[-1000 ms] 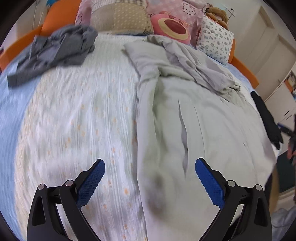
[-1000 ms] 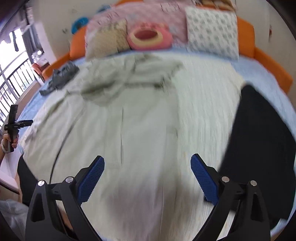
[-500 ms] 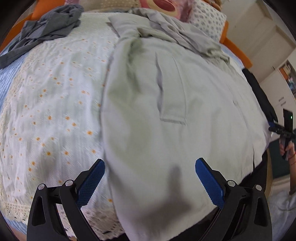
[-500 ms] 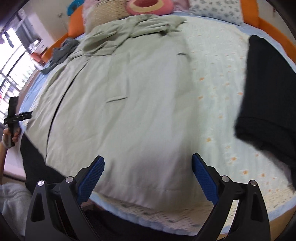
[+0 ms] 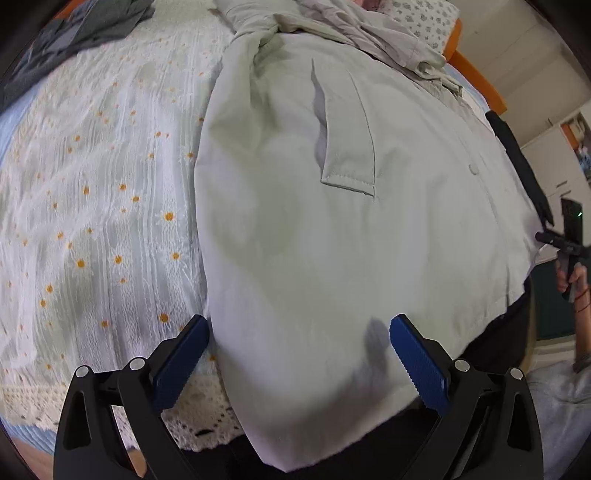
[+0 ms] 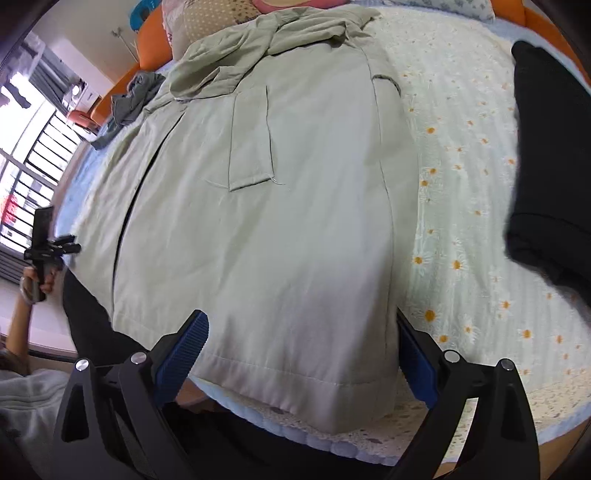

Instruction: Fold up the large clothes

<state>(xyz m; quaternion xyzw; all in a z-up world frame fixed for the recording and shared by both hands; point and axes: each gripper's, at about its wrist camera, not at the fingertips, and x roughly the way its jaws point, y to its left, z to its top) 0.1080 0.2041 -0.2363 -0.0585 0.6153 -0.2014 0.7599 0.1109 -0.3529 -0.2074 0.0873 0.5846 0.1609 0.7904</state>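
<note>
Coat (image 5: 332, 229) lies spread flat on bed (image 5: 92, 192), hem at near edge, sleeves bunched by pillows; no fold made yet; left tongs (image 5: 297, 354) and right tongs (image 6: 301, 347) both apart, straddling the hem corners, gripping nothing

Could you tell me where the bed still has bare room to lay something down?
Bare daisy bedspread lies between the green coat and grey garment, and a narrower strip before the black garment. The head end is crowded.
</note>
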